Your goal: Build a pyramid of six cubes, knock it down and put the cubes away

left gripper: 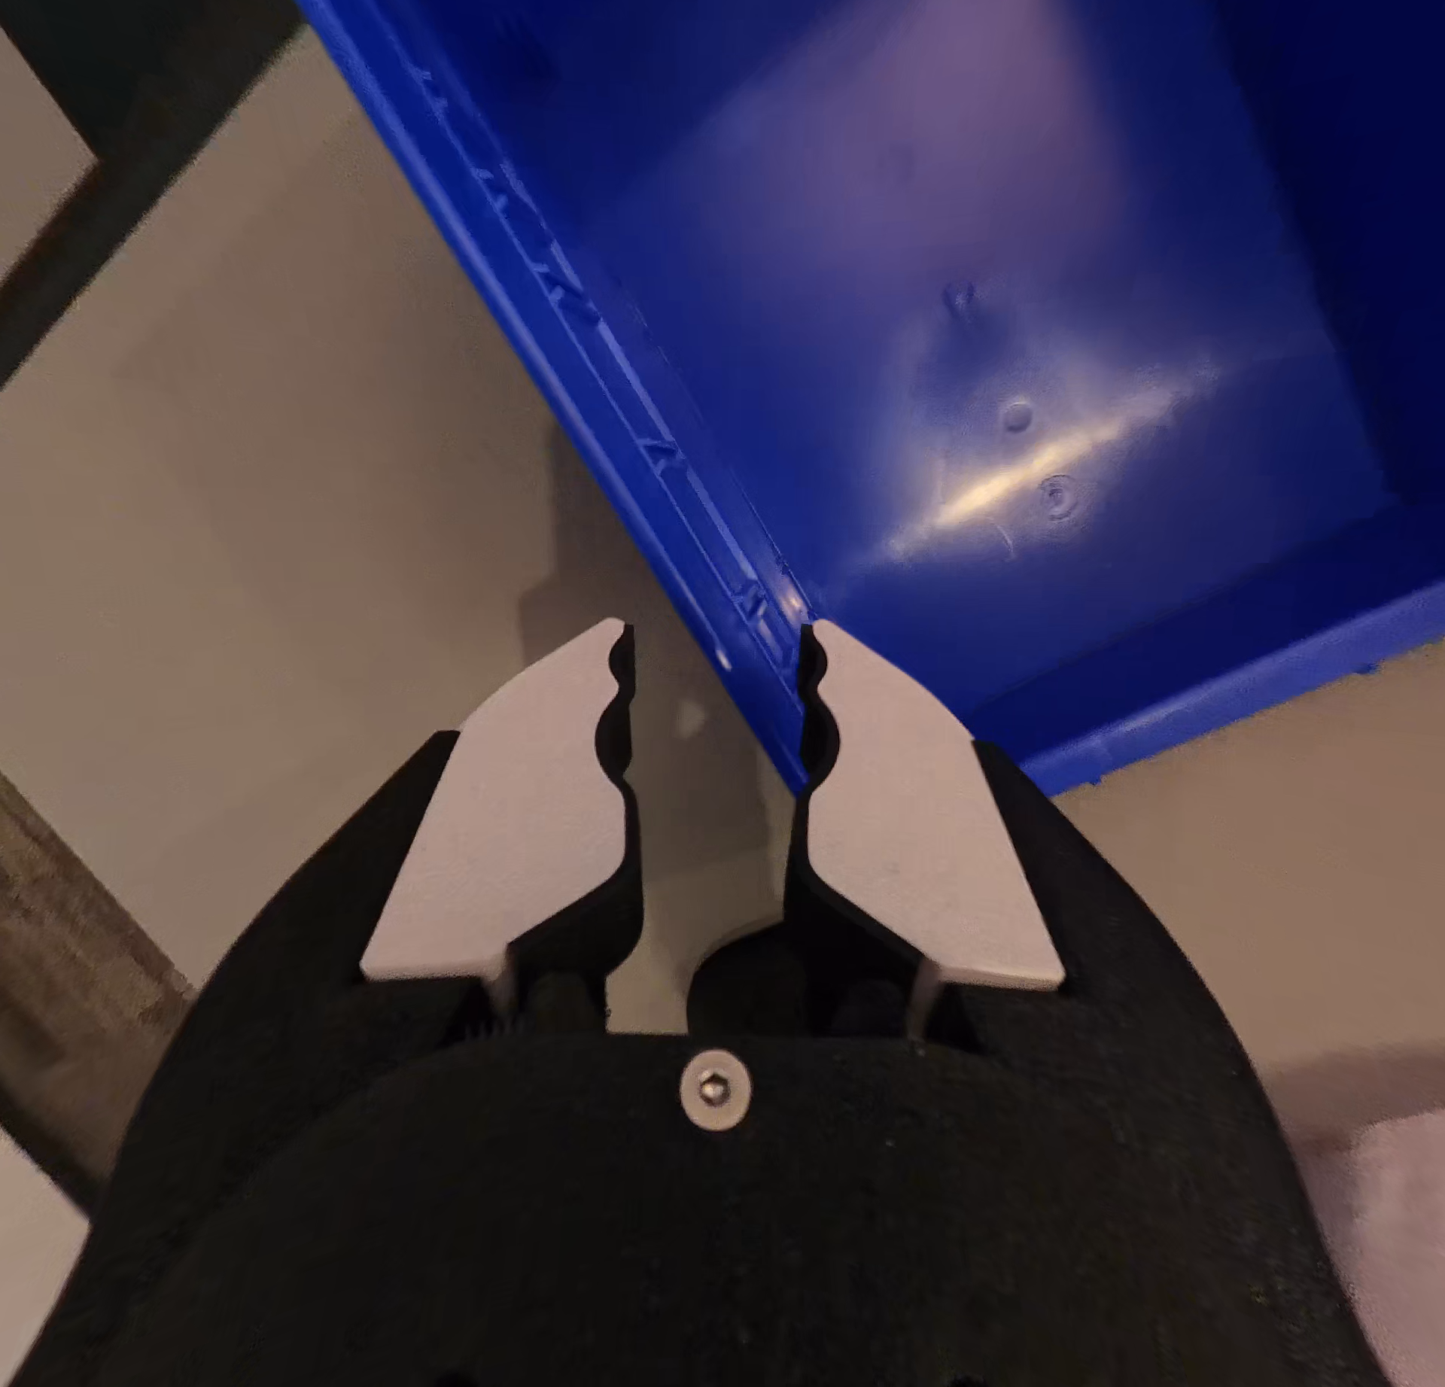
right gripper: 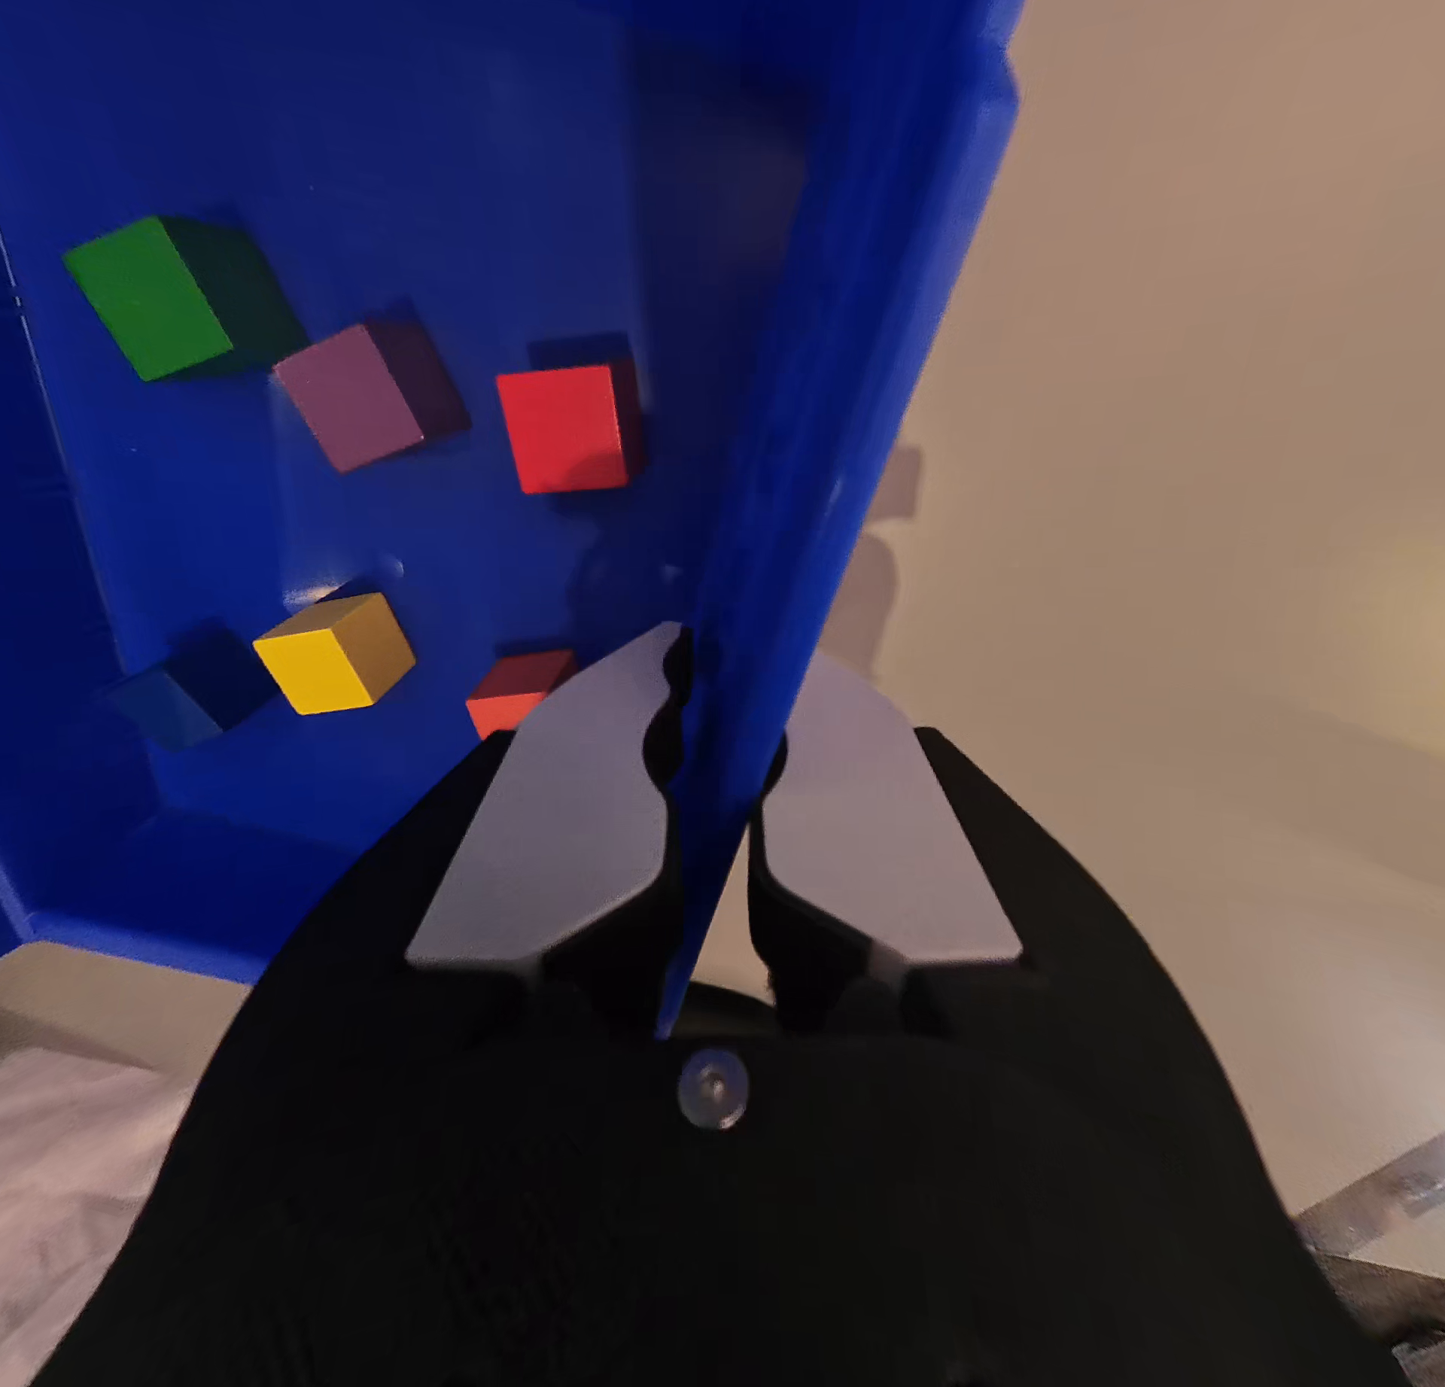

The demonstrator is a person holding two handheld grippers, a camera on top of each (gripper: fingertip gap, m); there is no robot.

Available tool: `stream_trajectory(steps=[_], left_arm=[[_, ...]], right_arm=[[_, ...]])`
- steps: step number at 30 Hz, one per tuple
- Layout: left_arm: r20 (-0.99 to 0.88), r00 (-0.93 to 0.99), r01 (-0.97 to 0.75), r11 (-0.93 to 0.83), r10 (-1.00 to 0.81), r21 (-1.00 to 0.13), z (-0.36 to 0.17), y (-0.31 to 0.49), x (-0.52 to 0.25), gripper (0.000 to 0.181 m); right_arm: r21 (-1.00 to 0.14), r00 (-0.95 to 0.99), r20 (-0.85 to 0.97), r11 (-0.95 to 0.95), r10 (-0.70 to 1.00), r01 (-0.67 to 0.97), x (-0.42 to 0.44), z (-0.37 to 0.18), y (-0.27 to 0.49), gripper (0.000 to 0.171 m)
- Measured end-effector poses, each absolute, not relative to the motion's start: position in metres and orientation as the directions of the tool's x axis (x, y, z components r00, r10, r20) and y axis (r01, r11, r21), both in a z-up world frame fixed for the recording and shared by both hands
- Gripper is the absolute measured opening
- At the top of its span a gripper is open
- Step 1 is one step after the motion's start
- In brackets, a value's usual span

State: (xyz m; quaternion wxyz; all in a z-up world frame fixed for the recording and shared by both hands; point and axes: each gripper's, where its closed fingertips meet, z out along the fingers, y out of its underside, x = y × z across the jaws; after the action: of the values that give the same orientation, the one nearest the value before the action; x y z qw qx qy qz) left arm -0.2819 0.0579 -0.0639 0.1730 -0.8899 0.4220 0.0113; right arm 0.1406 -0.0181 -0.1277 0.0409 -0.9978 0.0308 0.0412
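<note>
We are holding our left gripper point(left gripper: 715, 646) partly open, gripping nothing, its fingertips straddling the near corner of the blue bin point(left gripper: 680, 474) on the beige table point(left gripper: 274, 489). Inside the bin, left to right, are lying the dark blue cube point(right gripper: 188, 693), green cube point(right gripper: 156, 302), yellow cube point(right gripper: 328, 653), purple cube point(right gripper: 360, 395), orange cube point(right gripper: 508, 693) and red cube point(right gripper: 563, 427). Our right gripper point(right gripper: 735, 669) is clamping the bin's right wall.

surface: beige tabletop point(left gripper: 274, 528) | on it: blue bin point(left gripper: 899, 294)
</note>
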Motion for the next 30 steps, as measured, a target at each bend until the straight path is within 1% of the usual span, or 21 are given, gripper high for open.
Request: stream_trajectory(steps=[2,4,6,7,9,13,16,21,25,30], left_arm=[[-0.154,0.646,-0.742,-0.568,-0.747,-0.357,-0.047,0.055,-0.286,0.039],[-0.160,0.648,-0.732,-0.551,-0.745,-0.400,-0.033,0.054,-0.295,0.034],[-0.163,0.648,-0.725,-0.537,-0.744,-0.431,-0.025,0.054,-0.305,0.032],[-0.148,0.656,-0.709,-0.537,-0.740,-0.456,-0.021,0.056,-0.309,0.031],[-0.109,0.698,-0.645,-0.555,-0.708,-0.525,-0.010,0.065,-0.318,0.028],[-0.075,0.791,-0.508,-0.585,-0.607,-0.632,0.014,0.080,-0.359,0.026],[-0.044,0.838,-0.431,-0.611,-0.543,-0.664,0.022,0.080,-0.397,0.025],[-0.039,0.927,-0.296,-0.662,-0.373,-0.688,0.027,0.081,-0.468,0.023],[0.007,0.956,-0.201,-0.674,-0.292,-0.711,0.029,0.076,-0.502,0.021],[0.031,0.974,-0.135,-0.680,-0.226,-0.721,0.030,0.070,-0.529,0.020]], right_arm=[[-0.063,0.989,-0.133,-0.995,-0.070,-0.079,0.139,-0.128,-0.018,0.011],[-0.008,0.976,-0.195,-0.995,-0.093,-0.096,0.134,-0.133,-0.023,0.013],[0.048,0.972,-0.220,-0.996,-0.082,-0.073,0.131,-0.141,-0.030,0.013],[0.051,0.977,-0.203,-0.997,-0.061,-0.051,0.133,-0.144,-0.031,0.009],[0.043,0.984,-0.175,-0.999,-0.036,-0.029,0.136,-0.144,-0.031,0.008],[0.040,0.978,-0.209,-0.999,-0.025,-0.017,0.142,-0.144,-0.034,0.008],[0.071,0.977,-0.203,-0.996,-0.060,-0.046,0.162,-0.143,-0.045,0.007],[0.147,0.978,-0.182,-0.986,-0.101,-0.075,0.193,-0.133,-0.074,0.007],[0.137,0.981,-0.167,-0.987,-0.103,-0.080,0.203,-0.099,-0.080,0.007],[0.131,0.995,-0.091,-0.991,-0.034,-0.022,0.179,-0.014,-0.055,0.007]])
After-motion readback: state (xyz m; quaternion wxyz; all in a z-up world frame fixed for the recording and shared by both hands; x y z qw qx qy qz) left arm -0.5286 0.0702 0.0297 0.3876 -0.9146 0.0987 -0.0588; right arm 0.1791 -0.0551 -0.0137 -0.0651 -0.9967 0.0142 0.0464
